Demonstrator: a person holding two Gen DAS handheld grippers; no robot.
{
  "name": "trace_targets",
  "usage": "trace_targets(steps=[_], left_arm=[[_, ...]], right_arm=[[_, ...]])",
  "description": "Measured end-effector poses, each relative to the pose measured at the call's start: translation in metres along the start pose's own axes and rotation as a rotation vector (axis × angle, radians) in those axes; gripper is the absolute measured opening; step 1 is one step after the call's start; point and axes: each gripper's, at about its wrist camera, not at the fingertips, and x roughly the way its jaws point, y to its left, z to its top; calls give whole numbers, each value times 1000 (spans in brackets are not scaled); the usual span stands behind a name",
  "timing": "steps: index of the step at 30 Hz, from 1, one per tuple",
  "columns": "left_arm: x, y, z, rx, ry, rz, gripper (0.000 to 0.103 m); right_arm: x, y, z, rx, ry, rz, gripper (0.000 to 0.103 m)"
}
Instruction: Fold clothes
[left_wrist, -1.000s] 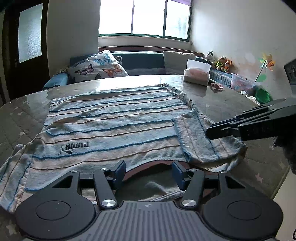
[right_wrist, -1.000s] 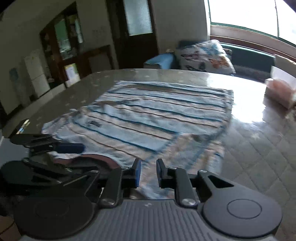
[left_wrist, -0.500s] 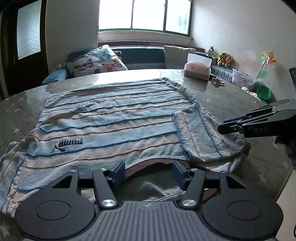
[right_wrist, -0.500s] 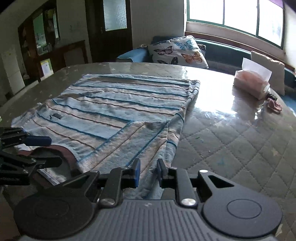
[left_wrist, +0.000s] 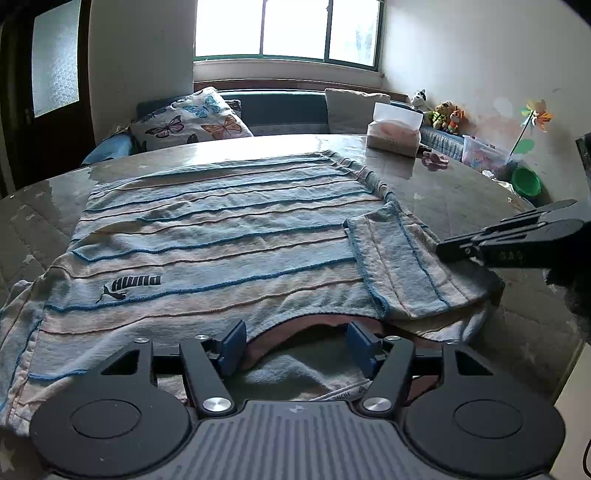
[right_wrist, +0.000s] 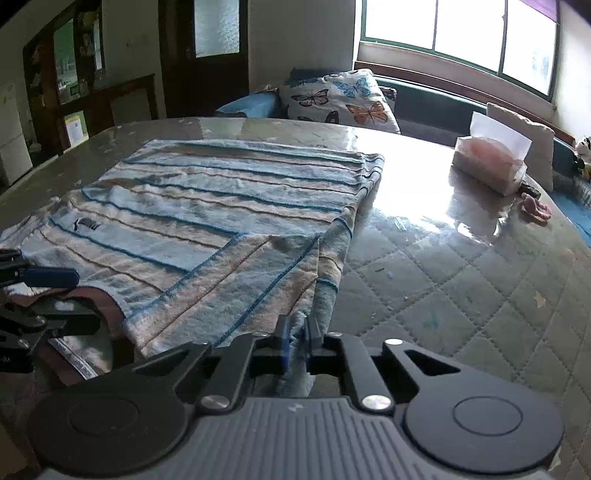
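The light blue striped knit shirt (left_wrist: 221, 240) lies flat across the quilted grey table (right_wrist: 461, 277), filling the frame's centre. The right gripper (right_wrist: 295, 334) pinches its folded sleeve's edge at lower centre. The left gripper (left_wrist: 295, 347), jaws opening, brackets the collar without pressing it.

We find open tabletop (right_wrist: 461, 295) to the right of the striped T-shirt (left_wrist: 221, 236), clear from the near edge out to the tissue box (right_wrist: 491, 166) and a small pink thing (right_wrist: 535, 208) at the far right. At the shirt's near right shoulder our right gripper (right_wrist: 295, 334) is clamped on the fabric, blocking that corner. Our left gripper (left_wrist: 293, 345) stands at the collar, jaws opening, with nothing on the shirt beyond it.
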Motion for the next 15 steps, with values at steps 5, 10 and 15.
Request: trace_targets(steps=[5,10,15], left_arm=[[1,1,0,3,0,-1,66],[3,-1,1,13,1,3,67],[4,-2,3,13,6,7,67]], right_arm=[[-13,-17,-4,92,-45,-37,3],[-14,-44,-12,180,-20,-60,3],[-16,-44,7,134,-62,-27,7]])
